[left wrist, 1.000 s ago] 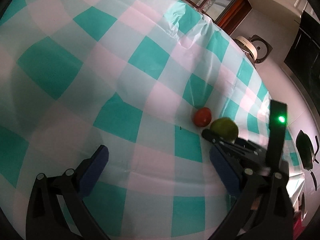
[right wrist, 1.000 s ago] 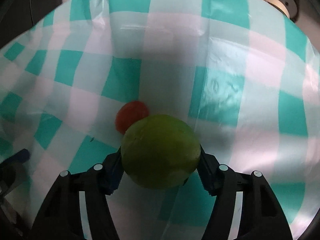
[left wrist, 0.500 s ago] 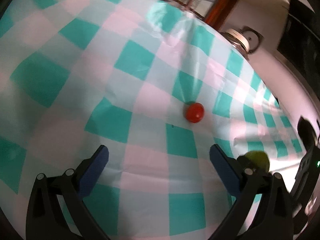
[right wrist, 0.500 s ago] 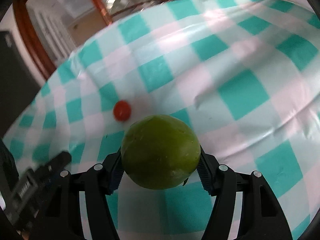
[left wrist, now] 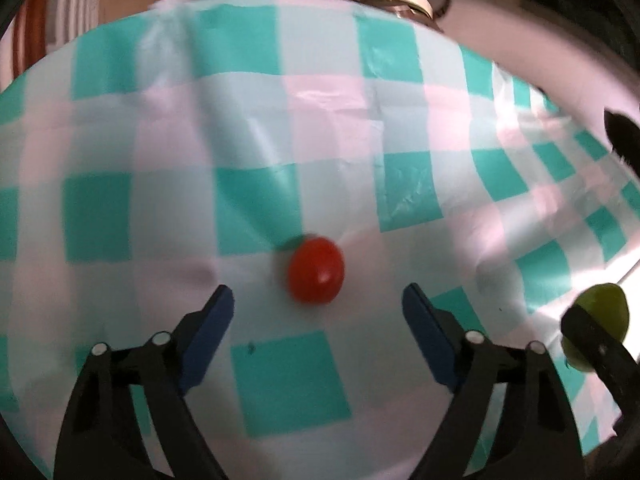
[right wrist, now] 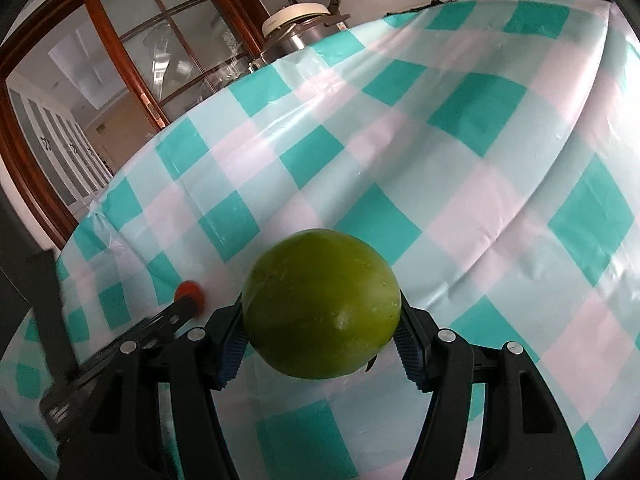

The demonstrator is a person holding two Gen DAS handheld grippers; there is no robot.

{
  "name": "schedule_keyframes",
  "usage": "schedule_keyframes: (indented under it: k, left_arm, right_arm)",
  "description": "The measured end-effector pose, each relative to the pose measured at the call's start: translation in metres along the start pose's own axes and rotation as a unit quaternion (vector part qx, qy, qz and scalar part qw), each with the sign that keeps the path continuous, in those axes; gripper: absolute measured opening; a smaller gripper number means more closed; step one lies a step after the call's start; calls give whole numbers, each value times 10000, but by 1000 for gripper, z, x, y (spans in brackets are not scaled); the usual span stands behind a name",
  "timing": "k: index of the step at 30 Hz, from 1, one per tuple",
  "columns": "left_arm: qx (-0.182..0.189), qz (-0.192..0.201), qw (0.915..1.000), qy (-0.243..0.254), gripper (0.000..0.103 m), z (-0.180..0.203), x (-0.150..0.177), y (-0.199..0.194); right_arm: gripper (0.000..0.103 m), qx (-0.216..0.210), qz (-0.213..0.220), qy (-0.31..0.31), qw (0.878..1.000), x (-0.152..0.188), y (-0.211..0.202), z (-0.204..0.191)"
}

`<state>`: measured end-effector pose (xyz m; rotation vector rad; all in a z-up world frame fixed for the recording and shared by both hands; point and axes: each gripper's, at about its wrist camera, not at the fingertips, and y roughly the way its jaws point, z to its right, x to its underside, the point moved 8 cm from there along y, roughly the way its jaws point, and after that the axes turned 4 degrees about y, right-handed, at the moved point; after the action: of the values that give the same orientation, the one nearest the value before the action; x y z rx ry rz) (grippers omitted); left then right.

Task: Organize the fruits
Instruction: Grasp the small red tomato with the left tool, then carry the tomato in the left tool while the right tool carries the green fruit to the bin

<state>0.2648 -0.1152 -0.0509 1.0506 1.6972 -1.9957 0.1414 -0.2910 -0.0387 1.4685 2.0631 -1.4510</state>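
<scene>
A small red tomato [left wrist: 316, 271] lies on the teal and white checked tablecloth [left wrist: 288, 384]. My left gripper [left wrist: 318, 308] is open, its blue pads either side of and just short of the tomato. My right gripper [right wrist: 320, 334] is shut on a green round fruit [right wrist: 322, 304] and holds it above the cloth. That fruit shows at the right edge of the left wrist view [left wrist: 600, 322]. The tomato shows small in the right wrist view [right wrist: 191, 293], with the left gripper's finger in front of it.
A rice cooker [right wrist: 304, 24] stands behind the table's far edge. A wooden glazed door [right wrist: 132, 64] lies beyond. The tablecloth [right wrist: 480, 160] has creases. A dark pan handle [left wrist: 622, 136] shows at the far right.
My left gripper has moved forward to the tomato, which now lies between its open fingers. My right gripper has lifted the green fruit up and away to the right.
</scene>
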Motion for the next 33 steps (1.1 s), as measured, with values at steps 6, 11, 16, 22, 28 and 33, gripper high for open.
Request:
schedule_keyframes:
  k: [6,11,16,22,28,33]
  left_arm:
    - [-101,-364,9993,-8,64,-7,-5,26]
    - [-207,-398,9989,147,49,-9,-6,29]
    - [-120,-208,9997,96,33,-13,-1,15]
    - [40,229,9994,-276,33,-19,20,-35]
    - [9,221,9978,-625,33,-38,101,-100]
    - [186,253,9931,-1129,33,-49,131,-136]
  right_arm:
    - [63,-35,-30,-123,9999,4,4,-7]
    - [63,-24,-47,-207,9998,6,7,-10]
    - [63,-146,-85,-123,9998,7,9,-8]
    - [63,-319,-133,14,9994,6,13,-5]
    - [63,-378,-145,-32,9992,8,12,-8]
    - [63,-419,-126,-67,9990,8,10,-10]
